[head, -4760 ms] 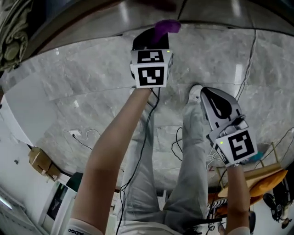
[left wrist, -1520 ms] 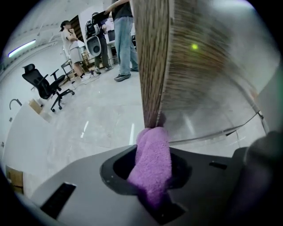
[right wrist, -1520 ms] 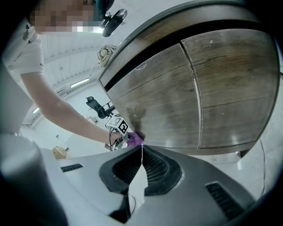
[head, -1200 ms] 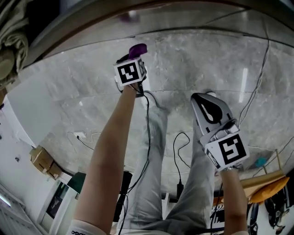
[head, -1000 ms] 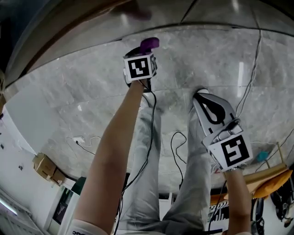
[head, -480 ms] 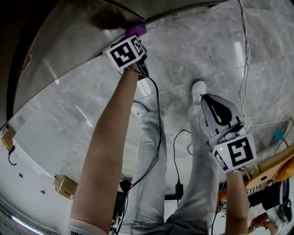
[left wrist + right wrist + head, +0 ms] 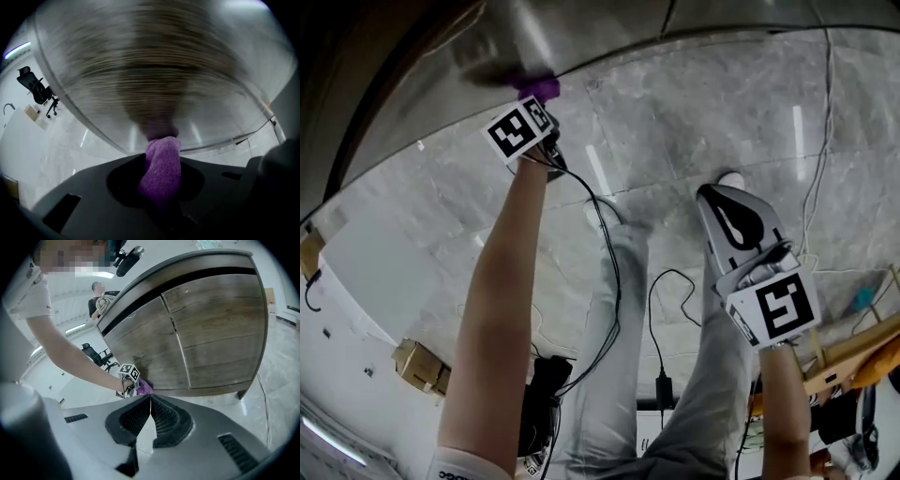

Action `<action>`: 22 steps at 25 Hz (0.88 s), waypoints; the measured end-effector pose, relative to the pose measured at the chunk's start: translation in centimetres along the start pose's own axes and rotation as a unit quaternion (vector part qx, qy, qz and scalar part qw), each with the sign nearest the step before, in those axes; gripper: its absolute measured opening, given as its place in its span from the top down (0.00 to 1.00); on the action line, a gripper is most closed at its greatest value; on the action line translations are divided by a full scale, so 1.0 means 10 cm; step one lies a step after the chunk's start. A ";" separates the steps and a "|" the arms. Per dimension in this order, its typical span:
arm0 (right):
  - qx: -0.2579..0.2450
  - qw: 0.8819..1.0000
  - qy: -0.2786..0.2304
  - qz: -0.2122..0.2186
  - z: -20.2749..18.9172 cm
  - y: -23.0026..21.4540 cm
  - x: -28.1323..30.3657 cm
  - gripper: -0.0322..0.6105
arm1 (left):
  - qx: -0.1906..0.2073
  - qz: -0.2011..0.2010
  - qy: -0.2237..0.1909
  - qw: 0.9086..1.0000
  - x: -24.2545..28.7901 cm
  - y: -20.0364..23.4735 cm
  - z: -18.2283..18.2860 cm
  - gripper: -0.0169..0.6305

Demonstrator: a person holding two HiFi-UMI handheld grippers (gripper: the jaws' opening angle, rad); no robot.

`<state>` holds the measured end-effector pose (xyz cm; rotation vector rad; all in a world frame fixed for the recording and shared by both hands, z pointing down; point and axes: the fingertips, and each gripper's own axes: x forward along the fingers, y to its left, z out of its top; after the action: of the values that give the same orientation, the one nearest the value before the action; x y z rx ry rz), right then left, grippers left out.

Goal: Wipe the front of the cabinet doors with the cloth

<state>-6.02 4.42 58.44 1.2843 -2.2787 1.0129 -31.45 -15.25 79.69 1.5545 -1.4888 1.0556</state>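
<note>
In the head view, my left tool (image 7: pixel 529 111) is stretched out in front at the end of a long bare arm (image 7: pixel 502 281). It holds a purple cloth (image 7: pixel 538 87). The cloth is pressed on the cabinet door (image 7: pixel 478 42), low down near its bottom edge. My right tool (image 7: pixel 724 202) hangs back over the grey stone floor (image 7: pixel 675 122), well apart from the cabinet. A black cable (image 7: pixel 614 272) runs down from the left tool and past the legs. A small brown box (image 7: pixel 417 366) sits on the floor at the left.

In the left gripper view, the 2 jaws are pinched tight on the cloth. The fluffy end sticks out past the jaws and touches the door. The wood looks very blurry here. A black office chair (image 7: pixel 40 91) stands far off at the left.

In the right gripper view, the 2 jaws are closed on each other with nothing between them. Past them I see the whole cabinet (image 7: pixel 243 273) with 2 wooden doors. The left tool and the cloth sit at the bottom of the left door, near the crack between the 2 doors. Another person (image 7: pixel 98 298) is far behind the cabinet.
</note>
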 end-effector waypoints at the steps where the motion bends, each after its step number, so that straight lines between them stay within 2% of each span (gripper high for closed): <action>1: -0.004 1.000 0.000 0.002 0.02 0.03 0.03 0.91 | -0.009 0.010 -0.002 1.000 -0.03 0.18 0.00 0.83; 6: -0.012 1.000 0.009 0.002 0.04 0.12 0.12 0.91 | -0.023 0.044 -0.008 0.999 -0.21 0.83 0.02 0.83; 9: -0.013 1.000 0.013 0.004 0.09 0.20 0.15 0.91 | -0.036 0.055 -0.023 0.998 -0.37 1.04 0.07 0.83; 11: -0.020 1.000 0.016 0.012 0.15 0.30 0.15 0.91 | -0.048 0.048 -0.039 0.997 -0.56 1.10 0.10 0.83; 13: -0.030 0.999 0.018 0.025 0.24 0.42 0.12 0.91 | -0.051 0.019 -0.060 0.997 -0.82 1.06 0.10 0.83; 17: -0.065 0.996 0.028 0.052 0.52 0.71 -0.09 0.91 | -0.024 -0.058 -0.105 0.992 -1.62 0.77 0.05 0.83; 20: -0.094 0.993 0.029 0.069 0.83 0.92 -0.35 0.91 | -0.028 -0.103 -0.143 0.984 -2.37 0.59 0.05 0.84; 22: -0.112 0.991 0.023 0.069 1.04 0.96 -0.51 0.91 | -0.037 -0.129 -0.176 0.975 -2.82 0.45 0.13 0.84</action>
<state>-10.79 3.20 44.23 1.0136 -2.3930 0.7923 -35.64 -5.47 53.17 1.8926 -1.4804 0.5899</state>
